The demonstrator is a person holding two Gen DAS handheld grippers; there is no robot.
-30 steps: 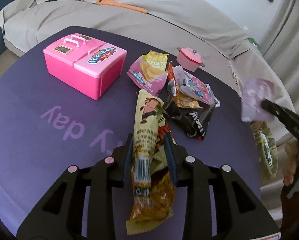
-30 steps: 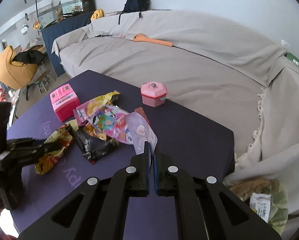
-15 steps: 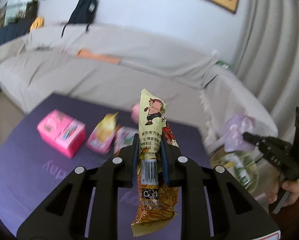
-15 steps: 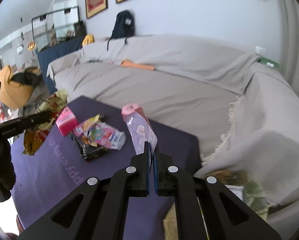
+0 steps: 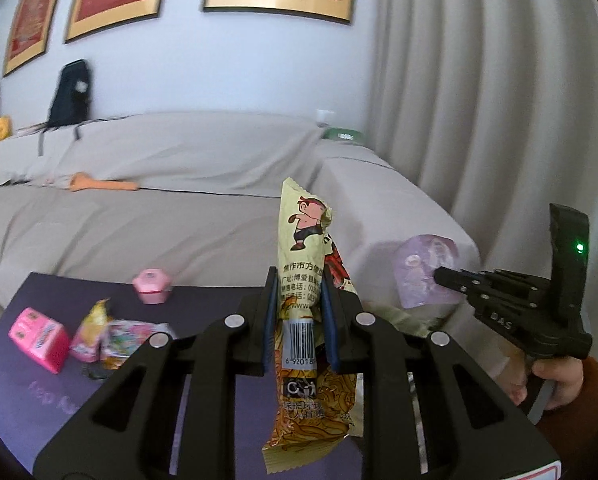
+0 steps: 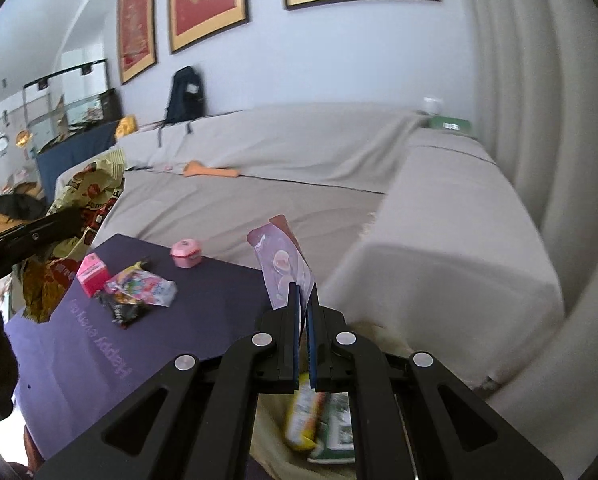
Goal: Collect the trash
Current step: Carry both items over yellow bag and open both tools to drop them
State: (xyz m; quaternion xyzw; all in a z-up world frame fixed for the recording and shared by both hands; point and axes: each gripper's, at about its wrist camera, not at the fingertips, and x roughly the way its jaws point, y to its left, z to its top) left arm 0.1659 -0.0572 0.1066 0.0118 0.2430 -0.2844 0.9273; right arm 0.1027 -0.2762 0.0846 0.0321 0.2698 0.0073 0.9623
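My left gripper (image 5: 297, 280) is shut on a long yellow snack wrapper (image 5: 305, 280) with a cartoon figure, held upright above the purple table (image 5: 203, 312). My right gripper (image 6: 304, 292) is shut on a thin pale purple wrapper (image 6: 283, 264), raised over a trash bag (image 6: 319, 420) that holds a yellow packet. The right gripper with the purple wrapper (image 5: 427, 272) shows at the right of the left wrist view. Several wrappers (image 6: 139, 292) lie on the table.
A pink toy ice box (image 5: 39, 338) and a small pink toy pot (image 5: 151, 286) stand on the table. A grey covered sofa (image 5: 159, 200) runs behind the table, its arm (image 6: 439, 264) beside the bag. Curtains (image 5: 479, 120) hang at the right.
Both grippers have risen from the table and swung right toward the sofa arm, carrying their wrappers. The right gripper now hangs over the trash bag.
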